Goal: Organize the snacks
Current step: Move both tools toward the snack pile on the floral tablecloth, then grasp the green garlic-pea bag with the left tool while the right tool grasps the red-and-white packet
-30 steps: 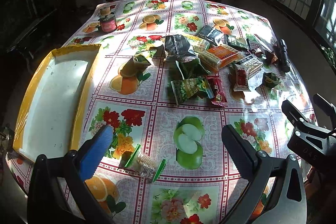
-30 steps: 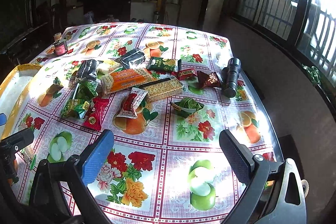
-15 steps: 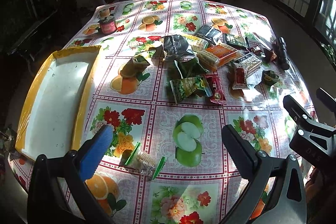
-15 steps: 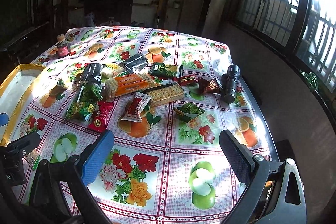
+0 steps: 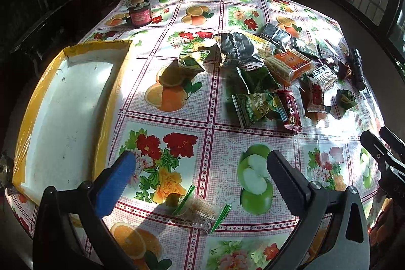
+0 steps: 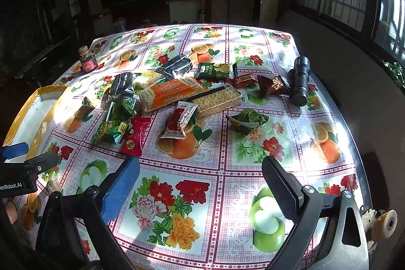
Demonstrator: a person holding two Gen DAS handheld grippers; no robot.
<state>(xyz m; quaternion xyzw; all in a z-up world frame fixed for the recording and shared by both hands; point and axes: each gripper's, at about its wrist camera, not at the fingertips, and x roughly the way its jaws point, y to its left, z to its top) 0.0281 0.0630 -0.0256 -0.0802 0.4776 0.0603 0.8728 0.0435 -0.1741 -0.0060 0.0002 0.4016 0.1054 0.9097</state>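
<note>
Several snack packets lie heaped mid-table, among them an orange cracker pack [image 5: 288, 65] [image 6: 172, 94], a green bag [image 5: 255, 108] [image 6: 111, 130] and a red-and-white sachet [image 6: 179, 122]. A clear wafer packet with green ends [image 5: 200, 209] lies just below my left gripper [image 5: 200, 176], which is open and empty above the cloth. My right gripper [image 6: 200, 184] hovers over the near table with nothing between its jaws, which are closing. A white tray with a yellow rim [image 5: 111, 98] [image 6: 40, 92] sits at the left.
A small pink jar [image 5: 139, 15] [image 6: 87, 62] stands at the far left. A black flashlight [image 5: 357, 67] [image 6: 300, 82] lies at the right of the heap. The fruit-and-flower tablecloth [image 6: 253, 52] covers the table; the table edge runs close on the right.
The left gripper has moved forward and lower, so the wafer packet sits closer under it. The right gripper's view has tilted slightly and its jaws have narrowed a little.
</note>
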